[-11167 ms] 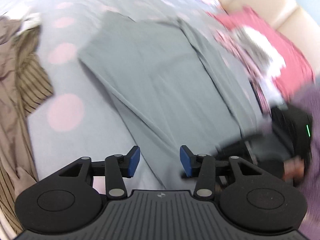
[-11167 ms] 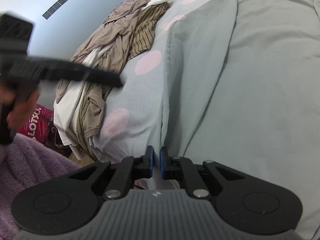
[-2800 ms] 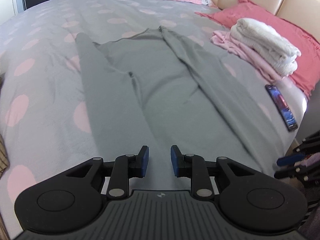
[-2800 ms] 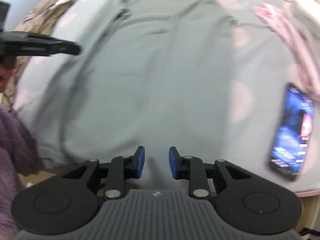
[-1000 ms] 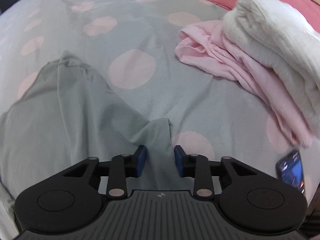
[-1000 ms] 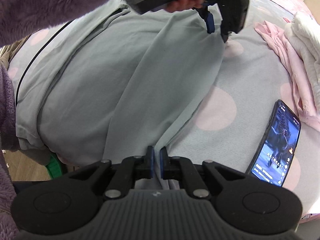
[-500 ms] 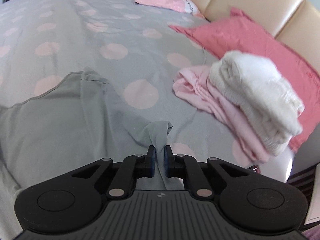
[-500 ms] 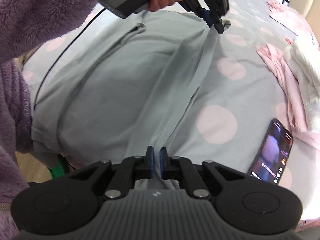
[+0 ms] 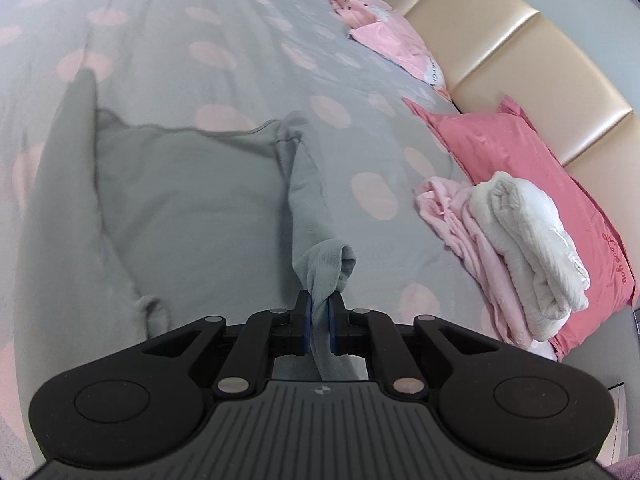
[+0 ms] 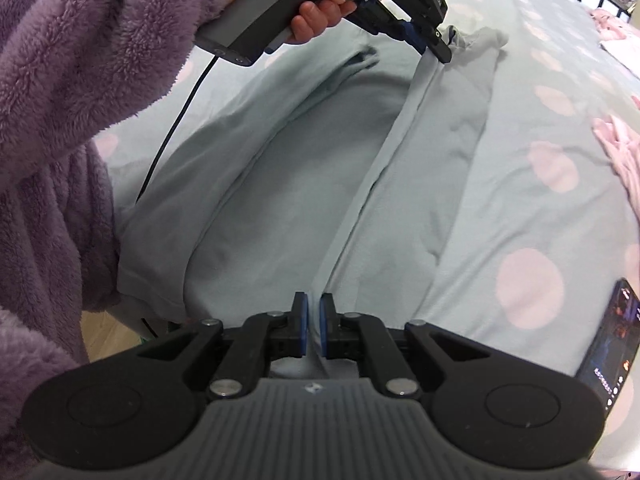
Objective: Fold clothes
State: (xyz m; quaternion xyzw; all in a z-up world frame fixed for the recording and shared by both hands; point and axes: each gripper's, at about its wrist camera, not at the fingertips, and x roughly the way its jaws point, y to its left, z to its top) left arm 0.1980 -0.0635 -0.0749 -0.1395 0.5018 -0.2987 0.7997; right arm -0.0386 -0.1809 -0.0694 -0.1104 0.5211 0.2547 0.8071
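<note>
A grey long-sleeved shirt point(image 9: 192, 200) lies spread on the bed; it also shows in the right wrist view point(image 10: 288, 184). My left gripper point(image 9: 319, 322) is shut on the shirt's right sleeve near its cuff point(image 9: 332, 264) and holds it lifted above the bed. In the right wrist view the left gripper point(image 10: 434, 46) is at the top, with the lifted edge stretched tight down to my right gripper point(image 10: 313, 326). My right gripper is shut on the shirt's edge near the hem.
A folded white garment point(image 9: 528, 232) on crumpled pink clothes point(image 9: 452, 216) sits at the right by a red pillow point(image 9: 516, 152) and the beige headboard point(image 9: 520, 60). A phone point(image 10: 612, 328) lies at the bed's edge. My purple sleeve point(image 10: 80, 80) fills the left.
My left gripper has lifted the sleeve higher and drawn it back towards the shirt's middle. The edge between the two grippers is now pulled taut. My right gripper stays shut.
</note>
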